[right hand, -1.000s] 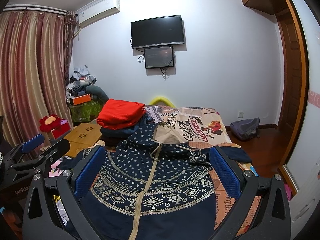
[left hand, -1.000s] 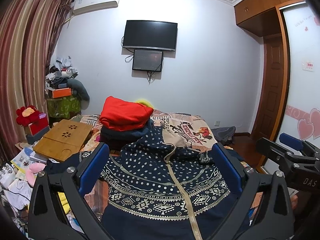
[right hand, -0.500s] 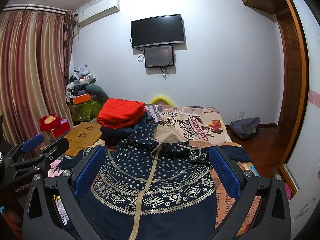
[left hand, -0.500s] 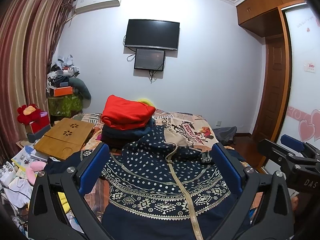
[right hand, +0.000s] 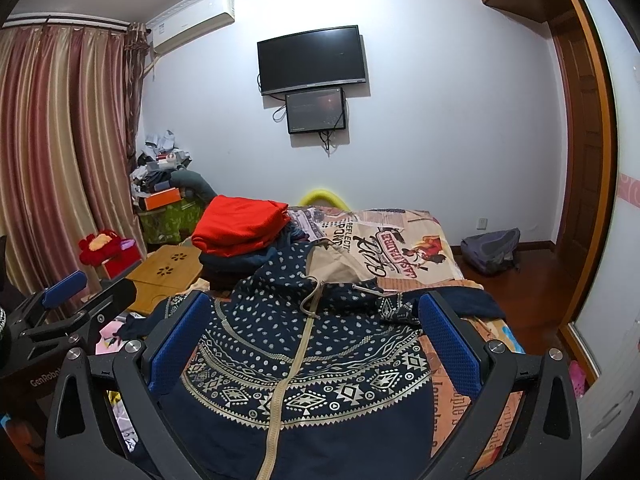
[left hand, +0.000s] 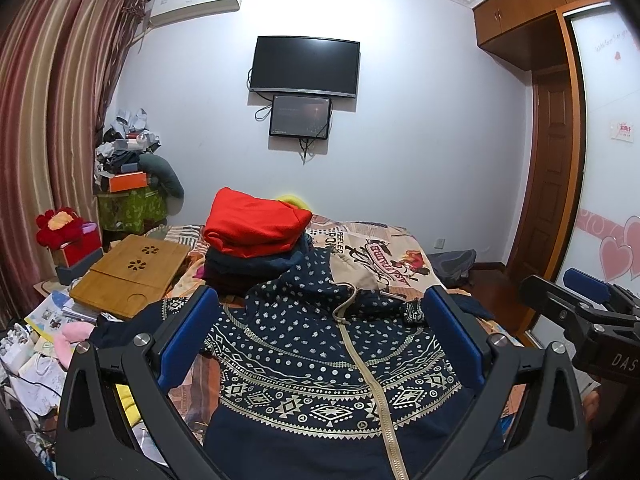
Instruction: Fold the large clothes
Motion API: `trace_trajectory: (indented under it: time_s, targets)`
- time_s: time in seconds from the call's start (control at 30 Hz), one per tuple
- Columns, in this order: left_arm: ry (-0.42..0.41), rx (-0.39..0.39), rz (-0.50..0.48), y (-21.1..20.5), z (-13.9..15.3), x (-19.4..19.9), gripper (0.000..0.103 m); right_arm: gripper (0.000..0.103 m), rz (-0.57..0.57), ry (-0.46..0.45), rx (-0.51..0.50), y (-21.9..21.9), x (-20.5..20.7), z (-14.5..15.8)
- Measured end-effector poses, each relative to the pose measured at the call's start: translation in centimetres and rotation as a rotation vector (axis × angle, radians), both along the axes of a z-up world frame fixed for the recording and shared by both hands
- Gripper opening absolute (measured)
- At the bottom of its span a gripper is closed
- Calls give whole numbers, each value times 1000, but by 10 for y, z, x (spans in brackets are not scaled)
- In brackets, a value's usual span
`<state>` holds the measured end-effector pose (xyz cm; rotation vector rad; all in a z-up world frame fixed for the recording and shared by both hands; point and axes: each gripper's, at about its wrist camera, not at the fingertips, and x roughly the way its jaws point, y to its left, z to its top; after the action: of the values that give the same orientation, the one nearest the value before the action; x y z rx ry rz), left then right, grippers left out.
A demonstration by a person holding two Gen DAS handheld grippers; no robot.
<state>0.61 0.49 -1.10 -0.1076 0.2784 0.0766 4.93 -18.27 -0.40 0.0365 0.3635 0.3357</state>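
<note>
Looks like the very start: both the left tongs (left hand: pixel 320 344) and right tongs (right hand: pixel 316 344) hang spread wide with nothing gripped over the patterned hoodie (left hand: pixel 320 364) lying unfolded on the bed (right hand: pixel 416 248) just ahead (zipper up), so next they probably drop to pinch a sleeve or hem.

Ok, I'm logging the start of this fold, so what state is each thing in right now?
Left gripper: open, empty.
Right gripper: open, empty.
Hoodie: spread flat on the bed, zipped, unfolded.
Red garment: folded, on top of the stack.
TV: off.
Small screen: dimly lit.
Curtains: drawn.
Door: open.
</note>
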Motion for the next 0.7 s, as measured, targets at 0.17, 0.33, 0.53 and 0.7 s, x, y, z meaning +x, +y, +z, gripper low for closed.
trace_trajectory:
  time_s: [0.17,0.33,0.53,0.7]
  targets:
    - [6,-6,-4,0,-2,2,103,103,-5,10,3,0,2,-1]
    - [19,-11,-4,4,-6,8,103,103,-10,22,-4,2,6,-3]
    - [50,-38,11,17,-14,22,103,103,-22,50,-21,5,19,-9]
    - [97,-57,62,39,-26,44,103,103,-39,80,-41,11,37,-13]
